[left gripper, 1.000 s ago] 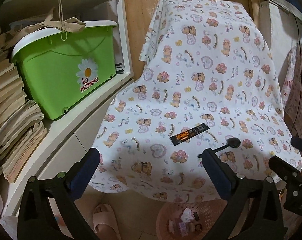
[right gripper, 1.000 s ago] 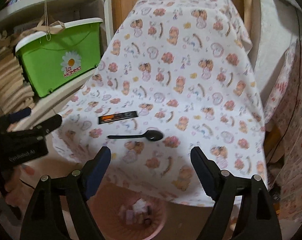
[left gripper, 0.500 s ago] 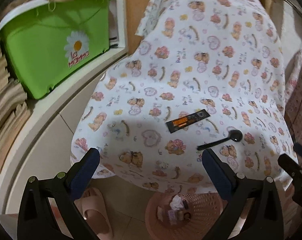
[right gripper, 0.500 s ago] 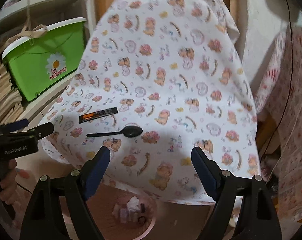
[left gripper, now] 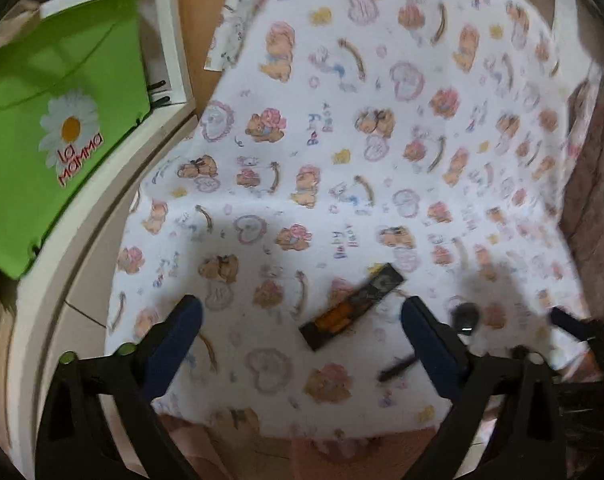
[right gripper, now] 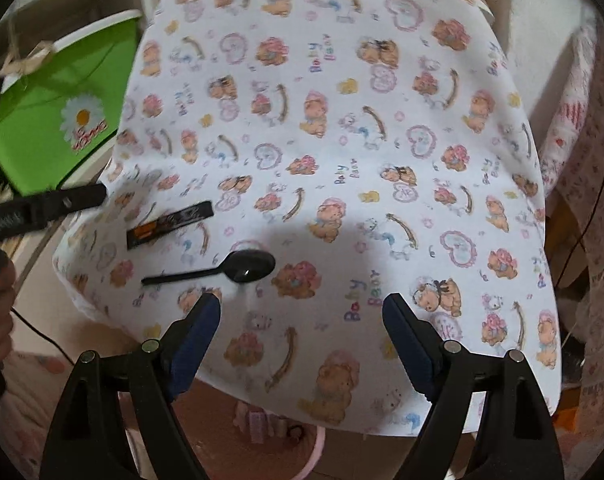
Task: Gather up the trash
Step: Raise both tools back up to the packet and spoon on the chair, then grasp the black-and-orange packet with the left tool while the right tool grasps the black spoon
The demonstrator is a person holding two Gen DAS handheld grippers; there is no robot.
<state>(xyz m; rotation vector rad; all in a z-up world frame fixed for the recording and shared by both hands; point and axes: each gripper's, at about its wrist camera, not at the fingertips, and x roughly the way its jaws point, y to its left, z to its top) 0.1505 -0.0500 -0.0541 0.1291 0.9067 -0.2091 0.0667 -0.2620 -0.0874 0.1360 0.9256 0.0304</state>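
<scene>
A black and orange wrapper (left gripper: 352, 306) lies flat on the bear-print tablecloth (left gripper: 342, 140), between and just beyond the fingers of my open, empty left gripper (left gripper: 302, 312). A black plastic spoon (left gripper: 464, 316) lies right of it, partly hidden behind the left gripper's right finger. In the right wrist view the wrapper (right gripper: 170, 224) and the spoon (right gripper: 230, 270) lie left of centre. My right gripper (right gripper: 302, 308) is open and empty over the cloth, its left finger (right gripper: 198, 320) just below the spoon's bowl. The left gripper's tip (right gripper: 62, 202) shows at the left edge.
A pink trash basket (right gripper: 302, 444) with scraps stands on the floor under the table's front edge. A green La Mamma box (left gripper: 50, 120) sits on a white shelf (left gripper: 102, 216) to the left. Another patterned cloth (right gripper: 582, 160) hangs at the right.
Both grippers have moved forward and down toward the table. The wrapper now lies between the left gripper's fingers and the spoon sits close to the right gripper's left finger. Both stay open.
</scene>
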